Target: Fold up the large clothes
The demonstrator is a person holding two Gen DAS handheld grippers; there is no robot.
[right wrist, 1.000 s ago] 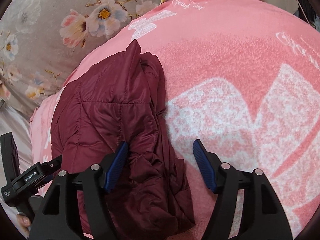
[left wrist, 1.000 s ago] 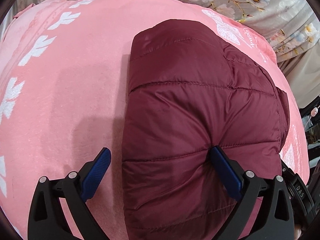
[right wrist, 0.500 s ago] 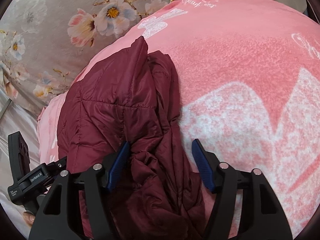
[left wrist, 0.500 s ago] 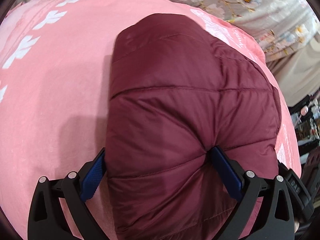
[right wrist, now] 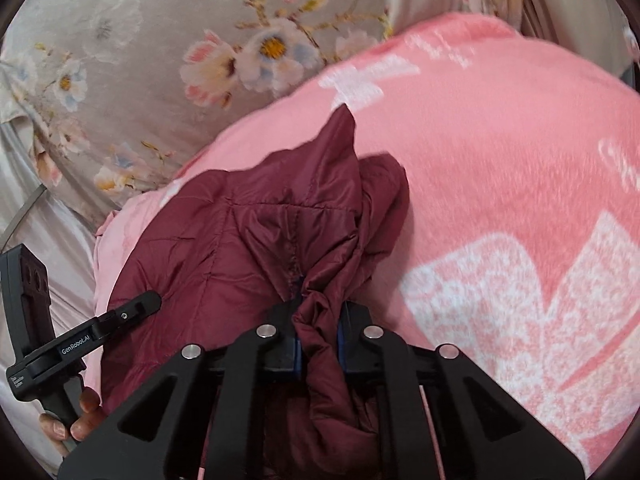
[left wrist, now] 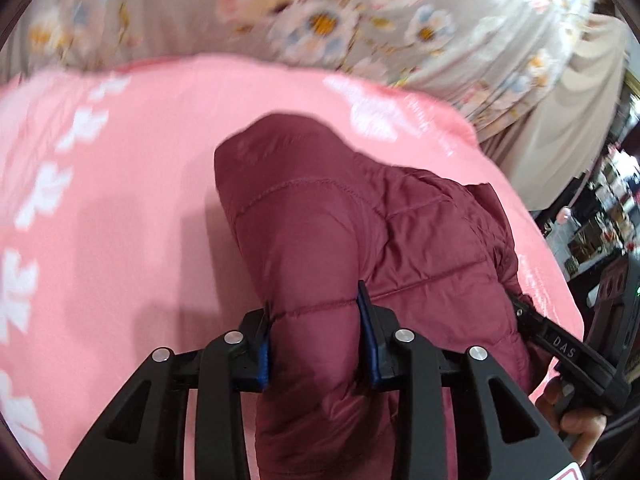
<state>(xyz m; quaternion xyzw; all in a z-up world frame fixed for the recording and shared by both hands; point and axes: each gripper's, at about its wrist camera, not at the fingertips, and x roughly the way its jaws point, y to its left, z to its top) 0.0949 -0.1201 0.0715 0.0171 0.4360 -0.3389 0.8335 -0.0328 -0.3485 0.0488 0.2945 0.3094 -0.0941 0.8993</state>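
Both grippers have just closed on the jacket [left wrist: 400, 240] and lifted its near edge. Between the left gripper [left wrist: 316, 344] pads sits a thick padded fold, squeezed tight; the right gripper [right wrist: 318, 340] pinches a thin bunched twist of the same maroon fabric (its blue pads almost hidden by it). Beyond the fingers the jacket slopes down onto the pink blanket [right wrist: 500, 168], near the blanket's far edge beside the floral sheet [right wrist: 160, 60]. Its lower part is cut off below both frames. Motion blur smears the left view. No containers show.
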